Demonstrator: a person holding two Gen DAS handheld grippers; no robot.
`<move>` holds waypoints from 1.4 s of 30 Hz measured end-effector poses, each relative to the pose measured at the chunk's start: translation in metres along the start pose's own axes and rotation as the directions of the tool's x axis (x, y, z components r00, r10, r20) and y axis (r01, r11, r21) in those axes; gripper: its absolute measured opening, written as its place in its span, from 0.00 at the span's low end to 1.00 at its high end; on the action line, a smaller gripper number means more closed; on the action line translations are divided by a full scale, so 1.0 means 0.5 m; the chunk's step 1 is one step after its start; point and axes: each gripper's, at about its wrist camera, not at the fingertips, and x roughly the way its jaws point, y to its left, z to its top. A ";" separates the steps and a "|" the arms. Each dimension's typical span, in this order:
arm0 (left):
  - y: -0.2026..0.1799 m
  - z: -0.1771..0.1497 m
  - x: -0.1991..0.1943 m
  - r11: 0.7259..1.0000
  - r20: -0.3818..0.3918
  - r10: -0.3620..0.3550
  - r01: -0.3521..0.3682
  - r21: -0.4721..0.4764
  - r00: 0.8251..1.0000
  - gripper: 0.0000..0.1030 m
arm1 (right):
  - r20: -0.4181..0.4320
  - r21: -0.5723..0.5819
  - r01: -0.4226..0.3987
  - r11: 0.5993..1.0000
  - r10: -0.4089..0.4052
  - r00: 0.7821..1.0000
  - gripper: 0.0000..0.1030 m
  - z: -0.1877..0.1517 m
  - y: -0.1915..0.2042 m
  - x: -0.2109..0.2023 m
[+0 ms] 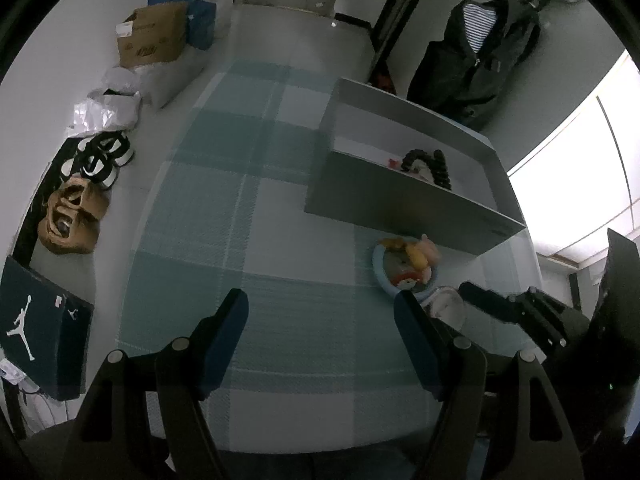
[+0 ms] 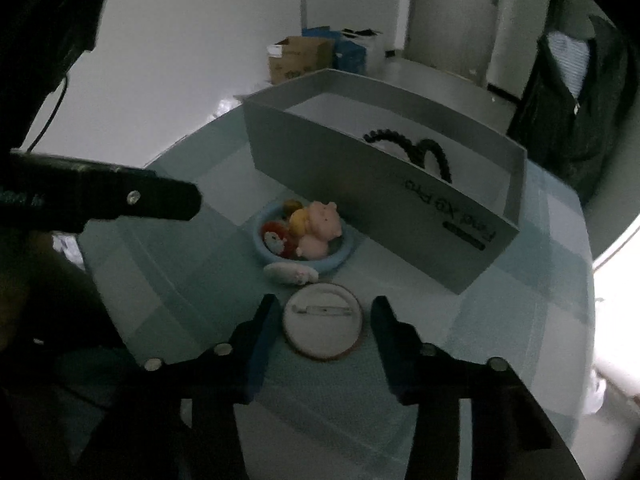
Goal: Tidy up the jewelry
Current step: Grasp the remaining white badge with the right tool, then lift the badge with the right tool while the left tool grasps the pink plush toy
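Observation:
A round pin badge (image 2: pixel 322 322) lies face down on the checked tablecloth, its pin bar up. My right gripper (image 2: pixel 325 320) straddles it, a blue pad close on each side with a thin gap showing, so it stands open. Just beyond are a small white charm (image 2: pixel 290 273) and a blue dish (image 2: pixel 340 258) holding a pink pig figure (image 2: pixel 322 224) and other charms. Behind that stands a grey box (image 2: pixel 360 184) with a black beaded bracelet (image 2: pixel 404 142) inside. My left gripper (image 1: pixel 320 300) hovers open over bare cloth, left of the dish (image 1: pixel 380 276).
The table is round, its edge curving near both grippers. On the floor to the left are shoes (image 1: pixel 96 160), a cardboard box (image 1: pixel 154 36) and a dark shoe box (image 1: pixel 40 328). A black jacket (image 1: pixel 476 60) hangs behind the grey box (image 1: pixel 400 200).

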 end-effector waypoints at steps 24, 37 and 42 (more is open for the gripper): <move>-0.076 0.023 0.025 0.989 -0.012 -0.096 0.096 0.110 0.995 0.69 | 0.106 0.235 -0.144 0.961 0.122 0.987 0.40 0.000 -0.091 -0.096; -0.140 0.030 0.060 0.963 -0.015 -0.067 0.068 0.261 0.998 0.66 | 0.139 0.296 -0.170 0.940 0.134 0.981 0.40 -0.013 -0.143 -0.122; -0.159 0.027 0.072 0.953 -0.003 -0.005 0.005 0.304 1.000 0.64 | 0.145 0.311 -0.176 0.934 0.137 0.980 0.40 -0.017 -0.158 -0.126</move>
